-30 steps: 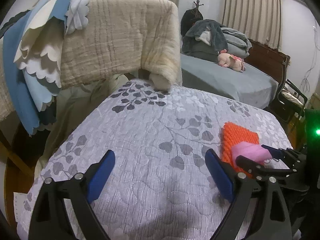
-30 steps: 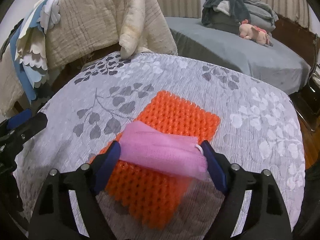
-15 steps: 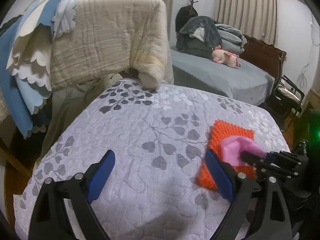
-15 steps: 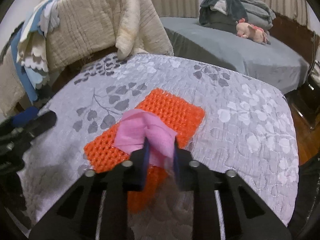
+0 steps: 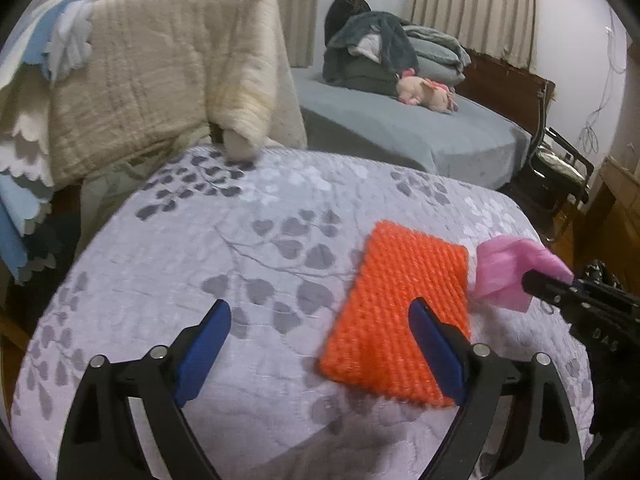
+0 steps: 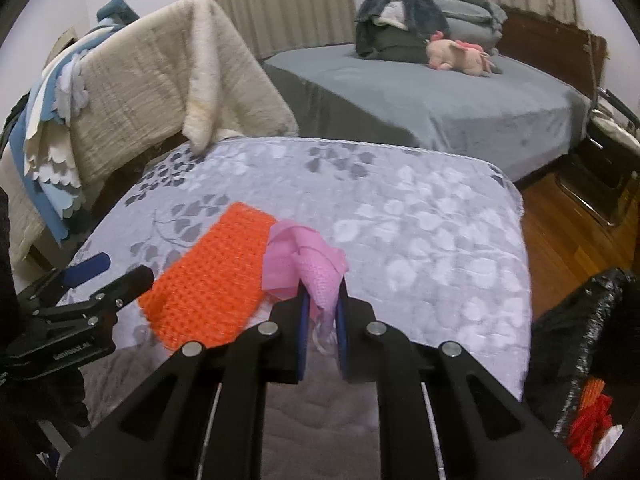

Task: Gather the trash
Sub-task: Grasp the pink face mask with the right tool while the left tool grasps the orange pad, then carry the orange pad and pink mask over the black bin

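The right gripper [image 6: 322, 320] pinches a crumpled pink wrapper [image 6: 304, 262] just above the floral bedspread [image 6: 420, 224], apparently mid-carry toward the black trash bag [image 6: 580, 344] nearby; the left gripper [image 5: 320, 344] waits wide apart near the orange mesh [image 5: 400, 312], likely next.

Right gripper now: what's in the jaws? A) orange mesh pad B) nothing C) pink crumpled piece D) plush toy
C: the right gripper has its jaws shut on the pink crumpled piece, held beside the orange mesh pad, which lies flat on the quilt.
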The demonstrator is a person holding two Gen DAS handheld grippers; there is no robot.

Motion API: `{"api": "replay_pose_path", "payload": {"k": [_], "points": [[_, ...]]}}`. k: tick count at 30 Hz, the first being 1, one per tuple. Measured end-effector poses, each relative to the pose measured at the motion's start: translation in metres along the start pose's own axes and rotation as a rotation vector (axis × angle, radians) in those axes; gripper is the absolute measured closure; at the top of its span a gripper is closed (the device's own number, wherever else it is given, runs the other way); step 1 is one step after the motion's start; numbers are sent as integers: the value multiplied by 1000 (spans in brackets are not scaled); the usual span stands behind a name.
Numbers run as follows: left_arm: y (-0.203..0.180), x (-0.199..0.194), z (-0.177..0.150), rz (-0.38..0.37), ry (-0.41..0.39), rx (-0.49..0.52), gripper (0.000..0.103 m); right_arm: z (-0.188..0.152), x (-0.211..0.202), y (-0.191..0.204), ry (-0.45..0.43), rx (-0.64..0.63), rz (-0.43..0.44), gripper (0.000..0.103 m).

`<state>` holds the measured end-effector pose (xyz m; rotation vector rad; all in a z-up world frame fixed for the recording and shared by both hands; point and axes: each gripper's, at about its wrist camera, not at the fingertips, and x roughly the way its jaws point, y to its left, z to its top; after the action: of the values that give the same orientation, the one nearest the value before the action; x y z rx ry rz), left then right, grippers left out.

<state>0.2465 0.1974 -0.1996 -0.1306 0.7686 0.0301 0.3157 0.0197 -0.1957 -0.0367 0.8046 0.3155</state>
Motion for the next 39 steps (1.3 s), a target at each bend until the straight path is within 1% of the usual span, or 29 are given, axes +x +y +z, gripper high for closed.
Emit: {"api": "replay_pose_path", "payload": {"k": [3, 5, 8, 9, 11, 13, 14, 16, 17, 19, 27, 39], "points": [[-6, 9, -4, -10, 25, 3, 16, -2, 0, -11, 2, 15, -5, 92], [-10, 17, -6, -17, 53, 7, 19, -2, 0, -15, 4, 22, -7, 92], [-13, 29, -11, -40, 107, 0, 26, -2, -1, -19, 5, 29, -5, 92], [-14, 31, -13, -51, 121, -5, 29, -3, -1, -21, 5, 30, -4, 92], [-16, 31, -14, -58, 118, -12, 33, -4, -3, -23, 6, 32, -3, 92], [-18, 31, -14, -88, 122, -19, 54, -5, -4, -24, 7, 36, -1, 92], [-19, 31, -14, -91, 122, -18, 57, -5, -6, -24, 8, 38, 1, 92], [-27, 28, -14, -81, 110, 14, 71, -5, -9, -24, 6, 40, 4, 92], [-31, 25, -14, -69, 98, 37, 75, -5, -11, -24, 3, 40, 7, 92], [-34, 22, -11, -70, 89, 47, 89, -4, -17, -24, -5, 40, 11, 92], [-42, -8, 1, -82, 29, 19, 90, 1, -42, -26, -39, 40, 20, 92], [-66, -62, 11, -85, -51, 29, 90, 5, -88, -28, -99, 44, 34, 92]]}}
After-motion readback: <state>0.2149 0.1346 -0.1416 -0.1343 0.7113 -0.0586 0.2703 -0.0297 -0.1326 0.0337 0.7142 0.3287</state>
